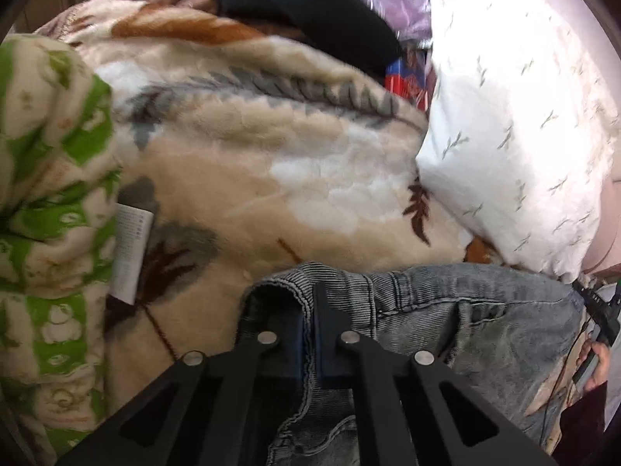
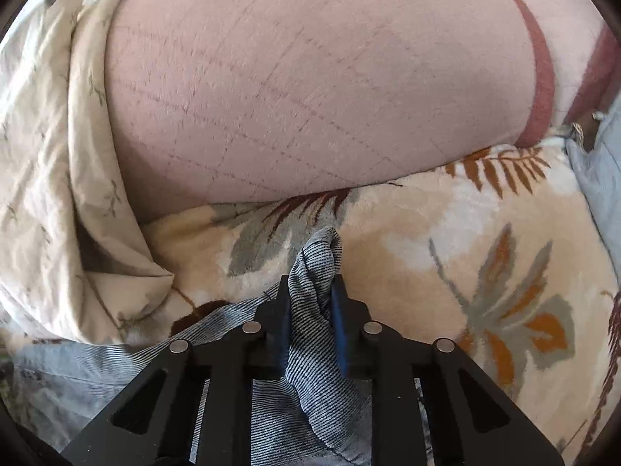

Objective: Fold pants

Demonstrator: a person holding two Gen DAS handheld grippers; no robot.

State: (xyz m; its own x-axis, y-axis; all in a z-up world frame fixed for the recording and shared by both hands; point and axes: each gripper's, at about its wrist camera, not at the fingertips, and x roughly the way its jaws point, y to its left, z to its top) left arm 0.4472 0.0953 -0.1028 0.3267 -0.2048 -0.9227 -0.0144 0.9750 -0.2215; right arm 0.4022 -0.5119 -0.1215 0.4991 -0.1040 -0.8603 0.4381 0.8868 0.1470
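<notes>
Both grippers are clamped on the same pair of pants [image 1: 446, 310], grey-blue washed denim with a fine ribbed stripe in the weave and chunky double stitching along the seams. The pants lie spread over a plush fleece blanket [image 1: 240, 155], cream with grey and rust-brown leaf shapes, really fuzzy pile.

The left gripper [image 1: 306, 334] has its black jaws pinched together on a hemmed edge of the denim, the cloth bunching up between the blue pads. In the right wrist view, the right gripper [image 2: 310, 310] is closed on a rumpled peak of the same striped fabric [image 2: 322, 256], which pokes up past the fingertips like a little cone.

Just behind the pants in the left view sits a puffy white pillow [image 1: 516, 128] with tiny grey sprig print. A green-and-cream fleece throw [image 1: 50, 202] is lumped up at the left, and something black and soft [image 1: 295, 4] is piled at the back. The right view shows a big rounded pink cushion [image 2: 310, 77], smooth, with faint stitched grid lines.
</notes>
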